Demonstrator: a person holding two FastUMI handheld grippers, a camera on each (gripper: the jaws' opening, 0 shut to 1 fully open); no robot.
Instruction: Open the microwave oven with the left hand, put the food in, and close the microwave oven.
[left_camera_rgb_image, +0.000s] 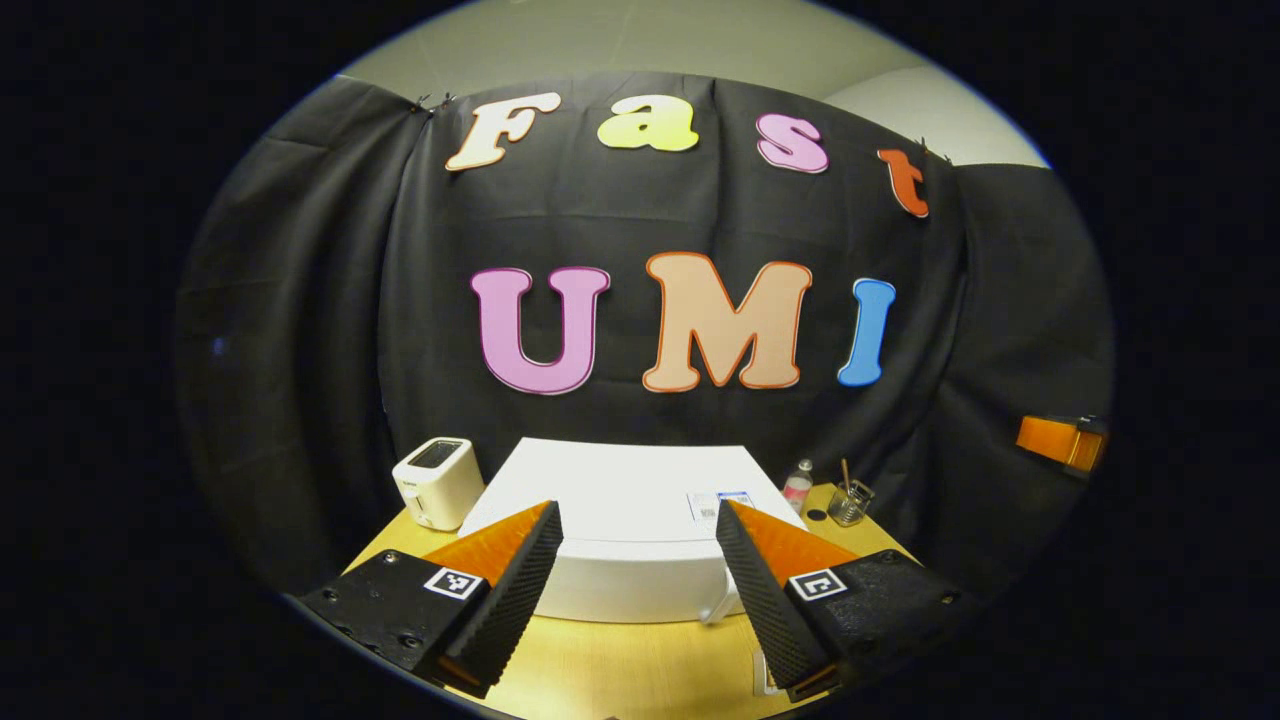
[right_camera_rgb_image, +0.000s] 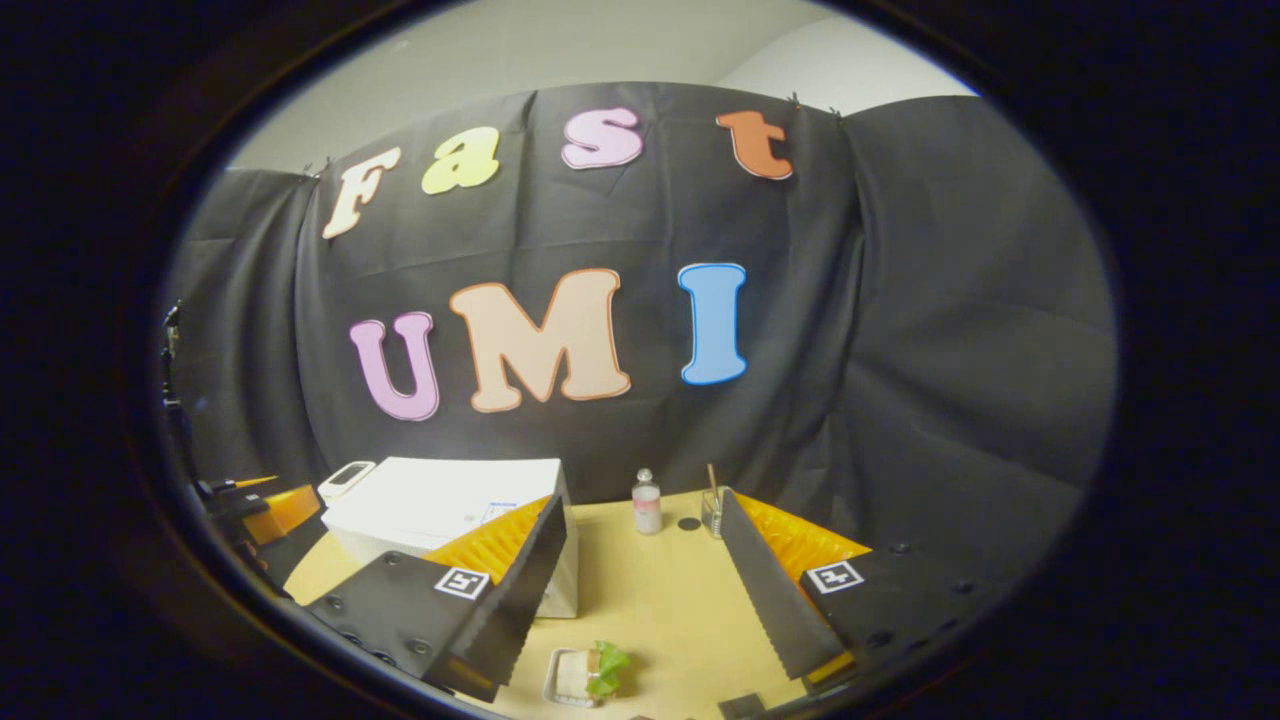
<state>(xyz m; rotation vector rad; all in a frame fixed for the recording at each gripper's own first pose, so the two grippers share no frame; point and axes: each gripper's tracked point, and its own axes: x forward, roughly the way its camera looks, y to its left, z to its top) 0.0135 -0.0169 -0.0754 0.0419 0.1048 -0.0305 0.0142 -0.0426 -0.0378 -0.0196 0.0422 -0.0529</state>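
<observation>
The white microwave (left_camera_rgb_image: 630, 500) stands on the wooden table (left_camera_rgb_image: 620, 665), seen from above and in front, its door shut and a white handle (left_camera_rgb_image: 722, 603) at the front right. My left gripper (left_camera_rgb_image: 637, 508) hovers open above it, holding nothing. In the right gripper view the microwave (right_camera_rgb_image: 440, 505) sits at the left. The food (right_camera_rgb_image: 588, 675), a sandwich with a green leaf on a small white dish, lies on the table (right_camera_rgb_image: 650, 600) near the front edge. My right gripper (right_camera_rgb_image: 640, 500) hangs open and empty over the table, above and beyond the food.
A white toaster (left_camera_rgb_image: 437, 482) stands left of the microwave. A small bottle (left_camera_rgb_image: 797, 487) and a glass jar (left_camera_rgb_image: 850, 502) stand behind its right corner, the bottle (right_camera_rgb_image: 647, 503) straight ahead of my right gripper. The other gripper's orange body (left_camera_rgb_image: 1060, 442) shows at the far right.
</observation>
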